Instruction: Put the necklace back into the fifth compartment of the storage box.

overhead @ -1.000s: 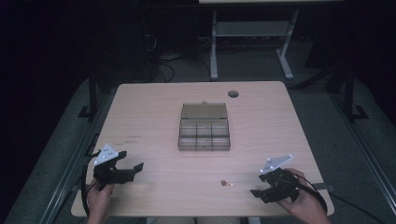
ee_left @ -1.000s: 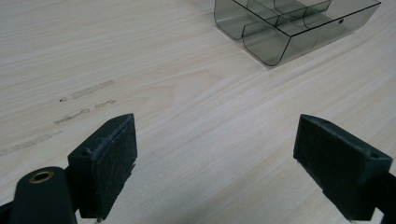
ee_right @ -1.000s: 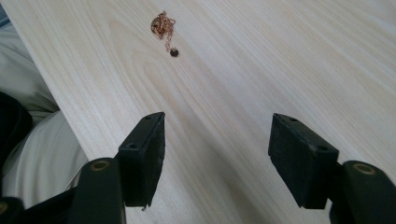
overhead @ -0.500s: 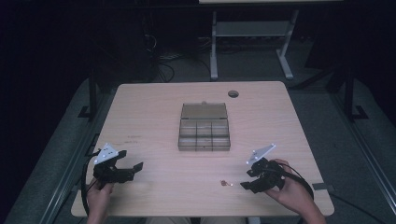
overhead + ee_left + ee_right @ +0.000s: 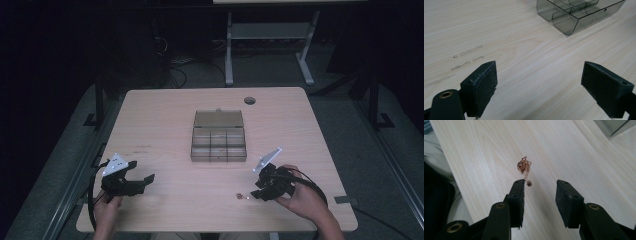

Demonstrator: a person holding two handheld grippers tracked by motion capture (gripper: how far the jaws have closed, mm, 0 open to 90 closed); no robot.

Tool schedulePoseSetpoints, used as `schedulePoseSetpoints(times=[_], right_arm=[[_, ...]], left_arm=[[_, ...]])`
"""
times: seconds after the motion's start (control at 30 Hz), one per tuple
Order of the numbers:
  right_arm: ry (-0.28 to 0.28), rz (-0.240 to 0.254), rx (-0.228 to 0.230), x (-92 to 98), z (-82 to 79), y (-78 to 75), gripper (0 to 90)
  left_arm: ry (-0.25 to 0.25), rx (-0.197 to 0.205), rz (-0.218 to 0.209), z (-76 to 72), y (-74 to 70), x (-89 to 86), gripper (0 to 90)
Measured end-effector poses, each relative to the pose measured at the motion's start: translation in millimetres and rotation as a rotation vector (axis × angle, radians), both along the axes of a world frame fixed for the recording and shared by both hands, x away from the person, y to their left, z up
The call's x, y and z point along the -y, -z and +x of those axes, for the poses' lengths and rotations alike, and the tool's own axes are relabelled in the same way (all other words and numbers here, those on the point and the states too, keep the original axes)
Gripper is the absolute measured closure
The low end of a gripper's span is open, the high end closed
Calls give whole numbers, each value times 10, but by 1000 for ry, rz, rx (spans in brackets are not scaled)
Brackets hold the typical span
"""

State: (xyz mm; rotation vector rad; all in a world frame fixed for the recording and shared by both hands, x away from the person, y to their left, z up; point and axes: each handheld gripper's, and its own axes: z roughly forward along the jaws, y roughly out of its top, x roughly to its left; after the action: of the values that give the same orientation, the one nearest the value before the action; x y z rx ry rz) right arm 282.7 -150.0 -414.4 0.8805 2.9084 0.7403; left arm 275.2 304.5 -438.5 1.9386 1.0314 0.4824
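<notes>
On the table [image 5: 165, 120] we see a clear box [image 5: 219, 142] in the middle, lid open. Near left, our left gripper [image 5: 137, 181] rests with jaws wide apart, empty. Near right, our right gripper [image 5: 253, 189] has just been closing, nothing gripped yet; the small chain [image 5: 524, 166] lies just beyond its tips.
</notes>
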Motion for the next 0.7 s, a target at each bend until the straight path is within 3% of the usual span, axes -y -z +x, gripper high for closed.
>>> schedulePoseSetpoints(times=[0.7], right_arm=[[-88, -63, -14, -417, 93, 37, 583]], left_arm=[[-15, 0, -10, 13, 0, -45, 131]])
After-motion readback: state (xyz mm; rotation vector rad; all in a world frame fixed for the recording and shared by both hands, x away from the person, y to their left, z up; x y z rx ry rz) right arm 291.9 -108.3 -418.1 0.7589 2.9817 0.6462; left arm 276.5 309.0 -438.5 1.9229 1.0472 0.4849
